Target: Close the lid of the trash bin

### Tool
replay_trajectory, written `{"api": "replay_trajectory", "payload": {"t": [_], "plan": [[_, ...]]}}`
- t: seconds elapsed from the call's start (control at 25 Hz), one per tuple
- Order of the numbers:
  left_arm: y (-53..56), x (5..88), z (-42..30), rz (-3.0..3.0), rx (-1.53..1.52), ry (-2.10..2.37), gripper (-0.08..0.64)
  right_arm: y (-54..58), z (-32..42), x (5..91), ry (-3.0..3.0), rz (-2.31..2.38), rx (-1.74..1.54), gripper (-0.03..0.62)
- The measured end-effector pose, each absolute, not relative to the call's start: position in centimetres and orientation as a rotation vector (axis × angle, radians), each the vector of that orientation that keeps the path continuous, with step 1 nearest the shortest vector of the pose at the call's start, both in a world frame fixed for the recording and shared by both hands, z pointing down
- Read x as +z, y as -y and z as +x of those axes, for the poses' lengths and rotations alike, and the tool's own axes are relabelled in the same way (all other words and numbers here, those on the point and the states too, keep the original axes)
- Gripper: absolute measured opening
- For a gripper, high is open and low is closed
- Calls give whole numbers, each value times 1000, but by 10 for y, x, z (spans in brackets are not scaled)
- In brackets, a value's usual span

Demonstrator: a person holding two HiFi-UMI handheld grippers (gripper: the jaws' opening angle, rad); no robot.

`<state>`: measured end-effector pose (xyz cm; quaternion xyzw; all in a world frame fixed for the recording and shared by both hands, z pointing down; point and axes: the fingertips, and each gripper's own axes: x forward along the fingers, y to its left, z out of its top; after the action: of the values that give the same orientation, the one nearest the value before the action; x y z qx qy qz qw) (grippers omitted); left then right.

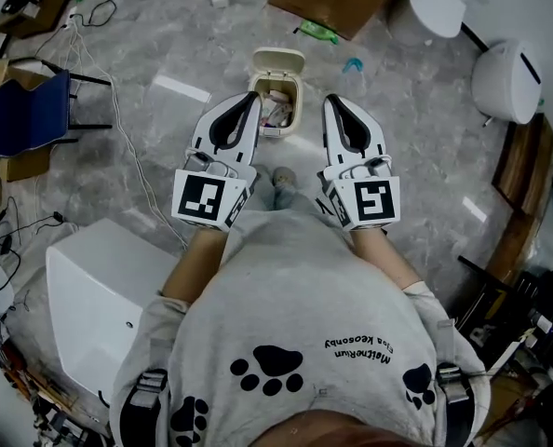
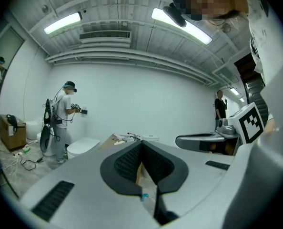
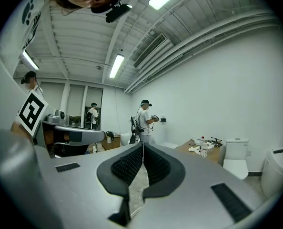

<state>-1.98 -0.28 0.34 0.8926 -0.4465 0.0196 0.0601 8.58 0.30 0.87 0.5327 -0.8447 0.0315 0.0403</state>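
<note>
Grey paw-print shirt (image 1: 304, 333) fills the foreground. Beyond it the left gripper (image 1: 251, 101) and right gripper (image 1: 332, 102) sit side by side, both closed with nothing between the jaws. Between and just past their tips, one small cream trash bin (image 1: 275, 132) stands on the marble floor (image 1: 416, 156), its single lid (image 1: 278, 60) tipped back at the far side. The contents look like paper scraps, though they are too small to be sure. The lid is probably thin, light plastic on a loose hinge. Its raised free edge is the place to push, gently, since the bin could skid.
</note>
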Motion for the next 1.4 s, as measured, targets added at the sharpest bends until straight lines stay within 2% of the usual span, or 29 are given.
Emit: {"api": "replay_trajectory", "payload": {"t": [0.56, 1.4], "plan": [[76, 81, -32, 2747, 65, 1229, 20, 68, 82, 88, 2517, 1625, 89, 32], [170, 242, -34, 2784, 103, 1197, 20, 156, 90, 239, 2485, 1554, 64, 32]]}}
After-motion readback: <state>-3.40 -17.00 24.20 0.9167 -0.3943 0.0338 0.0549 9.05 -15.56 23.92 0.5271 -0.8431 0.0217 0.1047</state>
